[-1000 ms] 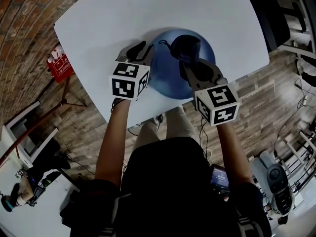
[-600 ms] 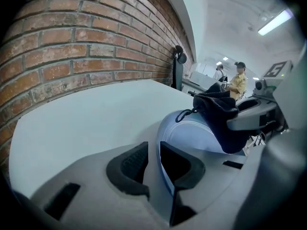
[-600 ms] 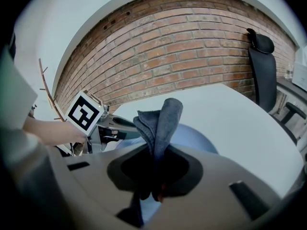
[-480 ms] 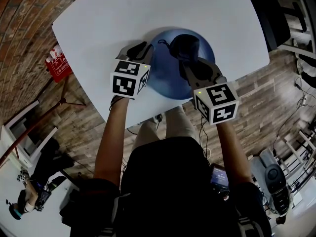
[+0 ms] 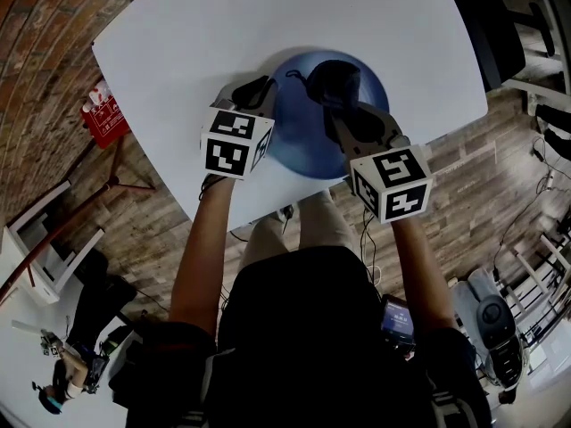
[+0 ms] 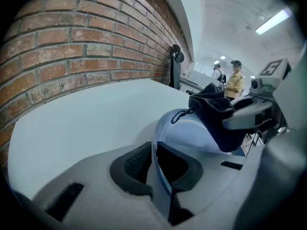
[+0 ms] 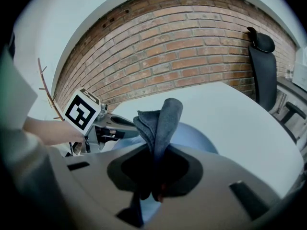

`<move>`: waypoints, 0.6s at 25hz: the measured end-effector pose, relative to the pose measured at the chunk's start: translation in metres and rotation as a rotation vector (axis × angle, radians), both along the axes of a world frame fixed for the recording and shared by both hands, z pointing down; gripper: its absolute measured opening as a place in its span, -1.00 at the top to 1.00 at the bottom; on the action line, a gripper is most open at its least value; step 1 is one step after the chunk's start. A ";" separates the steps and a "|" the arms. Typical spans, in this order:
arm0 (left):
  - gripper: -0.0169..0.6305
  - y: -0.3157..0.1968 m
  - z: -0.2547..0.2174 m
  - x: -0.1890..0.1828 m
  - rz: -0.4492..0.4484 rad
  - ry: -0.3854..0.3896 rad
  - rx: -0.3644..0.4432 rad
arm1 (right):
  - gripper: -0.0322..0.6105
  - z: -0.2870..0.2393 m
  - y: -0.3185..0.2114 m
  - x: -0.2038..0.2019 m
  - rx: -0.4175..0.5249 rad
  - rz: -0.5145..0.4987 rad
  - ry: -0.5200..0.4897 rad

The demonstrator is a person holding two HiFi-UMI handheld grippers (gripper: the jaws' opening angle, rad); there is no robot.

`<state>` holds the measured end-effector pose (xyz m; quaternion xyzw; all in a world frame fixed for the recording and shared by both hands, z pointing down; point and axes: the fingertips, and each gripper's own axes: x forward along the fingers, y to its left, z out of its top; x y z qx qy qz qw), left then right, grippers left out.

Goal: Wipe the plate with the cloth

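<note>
A blue plate point(image 5: 308, 145) lies on the white table point(image 5: 196, 34) near its front edge. My left gripper point(image 5: 266, 92) is shut on the plate's left rim; in the left gripper view the thin rim point(image 6: 154, 152) runs between the two dark pads. My right gripper point(image 5: 337, 105) is shut on a dark cloth point(image 5: 335, 78), which rests bunched on the far part of the plate. In the right gripper view the cloth point(image 7: 160, 121) stands up out of the jaws over the plate point(image 7: 194, 135). The cloth point(image 6: 218, 114) hangs over the plate point(image 6: 187, 133) in the left gripper view.
The table's front edge runs just below the plate, with wooden floor beyond it. A red crate point(image 5: 105, 114) sits on the floor at the left. A brick wall point(image 7: 182, 51) and a black chair point(image 7: 263, 71) stand past the table. People point(image 6: 235, 78) stand far off.
</note>
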<state>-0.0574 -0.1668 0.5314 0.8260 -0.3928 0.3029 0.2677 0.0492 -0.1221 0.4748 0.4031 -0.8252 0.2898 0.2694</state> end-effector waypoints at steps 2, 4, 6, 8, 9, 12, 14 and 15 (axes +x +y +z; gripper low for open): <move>0.81 0.000 0.000 0.001 -0.003 0.004 -0.002 | 0.70 0.001 0.000 0.000 -0.004 0.000 0.000; 0.82 0.000 0.000 0.001 -0.005 0.001 0.000 | 0.70 0.001 0.001 0.000 -0.006 -0.001 0.000; 0.82 0.001 0.000 0.001 -0.006 -0.003 0.000 | 0.70 0.001 0.002 0.000 -0.007 -0.002 -0.001; 0.83 0.001 0.000 0.002 -0.007 -0.002 -0.003 | 0.70 0.002 0.001 0.001 -0.009 -0.002 -0.001; 0.83 0.001 0.000 0.003 -0.010 0.000 -0.005 | 0.70 0.002 0.001 0.001 -0.009 -0.002 -0.001; 0.84 0.000 -0.001 0.002 -0.027 0.013 -0.009 | 0.70 0.002 0.001 0.001 -0.012 -0.007 0.003; 0.85 0.000 -0.002 0.002 -0.040 0.021 -0.008 | 0.70 0.003 0.003 0.001 -0.019 -0.018 0.009; 0.85 0.000 -0.003 0.003 -0.042 0.022 -0.007 | 0.70 0.003 0.003 0.001 -0.024 -0.027 0.013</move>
